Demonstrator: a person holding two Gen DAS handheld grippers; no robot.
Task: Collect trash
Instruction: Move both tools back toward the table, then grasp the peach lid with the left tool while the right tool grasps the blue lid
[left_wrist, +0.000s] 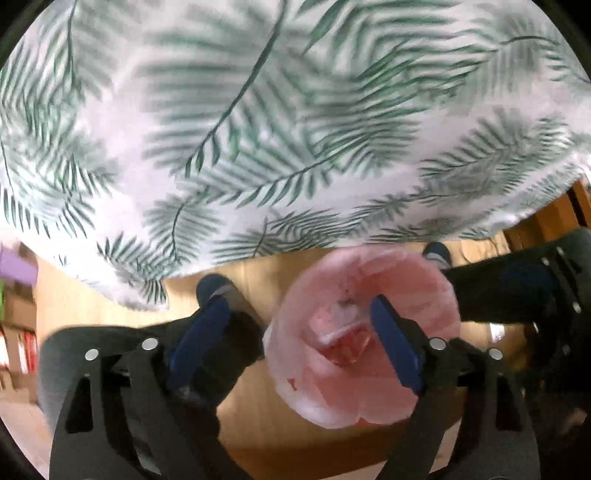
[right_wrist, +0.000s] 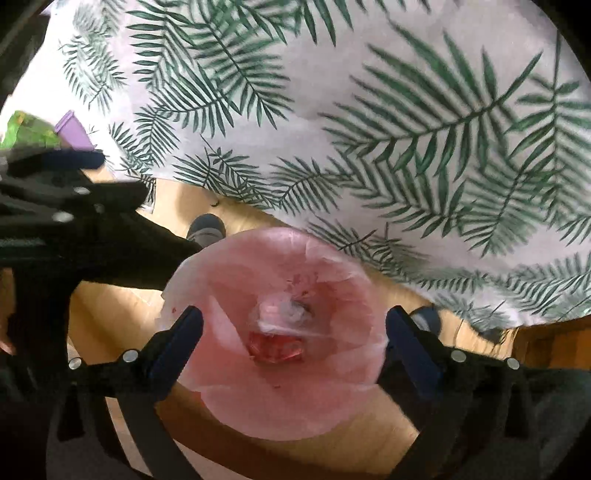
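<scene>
A pink-lined trash bin (left_wrist: 373, 266) stands on the wooden floor, and I look into it from above. At its bottom lie a crumpled clear wrapper (left_wrist: 341, 314) and a red wrapper (left_wrist: 347, 347). My left gripper (left_wrist: 299, 306) is open; its right blue finger (left_wrist: 395, 343) hangs over the bin, its left one outside the rim. In the right wrist view the bin (right_wrist: 258, 251) sits between the wide-open fingers of my right gripper (right_wrist: 295, 315), above the clear wrapper (right_wrist: 284, 314) and red wrapper (right_wrist: 277, 349). Nothing is held by either gripper.
A table with a palm-leaf cloth (left_wrist: 258, 129) (right_wrist: 369, 129) fills the upper part of both views. A person's shoes (left_wrist: 218, 288) (right_wrist: 207, 225) and dark trouser legs stand by the bin. A purple object (right_wrist: 74, 131) and a green packet (right_wrist: 26, 129) lie at the left.
</scene>
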